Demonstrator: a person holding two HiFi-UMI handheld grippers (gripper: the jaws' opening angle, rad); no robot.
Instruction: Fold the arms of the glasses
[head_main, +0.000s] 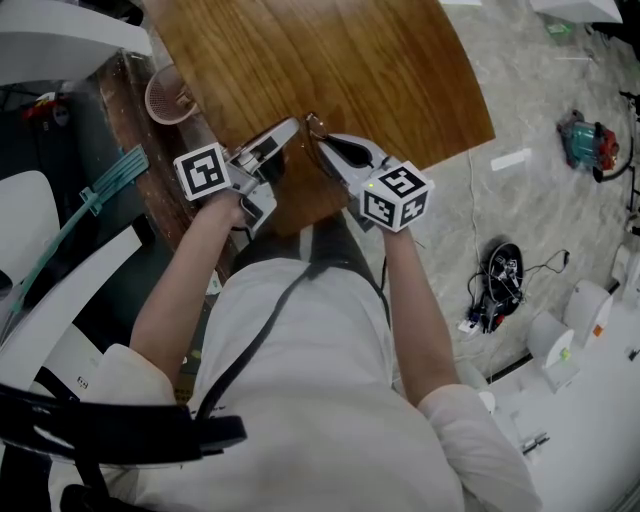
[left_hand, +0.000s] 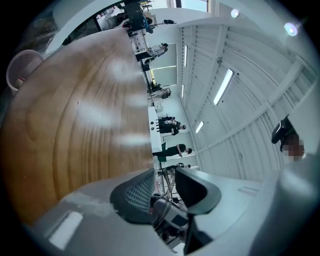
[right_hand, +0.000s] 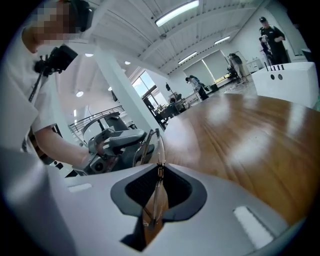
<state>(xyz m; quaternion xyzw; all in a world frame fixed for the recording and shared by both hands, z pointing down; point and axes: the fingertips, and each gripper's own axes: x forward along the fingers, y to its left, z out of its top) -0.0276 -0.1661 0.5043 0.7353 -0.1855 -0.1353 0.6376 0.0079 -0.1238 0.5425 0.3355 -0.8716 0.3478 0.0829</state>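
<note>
Thin wire-framed glasses hang in the air over the near edge of the wooden table. My right gripper is shut on them. In the right gripper view the frame runs down between the pads, and the gripper pinches it edge-on. My left gripper is close on the left of the glasses, pointing level at them. In the left gripper view its jaws stand open. Thin wires of the glasses show in the gap, and neither pad presses on them. The right gripper view shows the left gripper just behind the frame.
A pink mesh basket sits at the table's left edge, also in the left gripper view. On the stone floor to the right lie a red and teal object and a tangle of cables. A white counter stands beyond the table.
</note>
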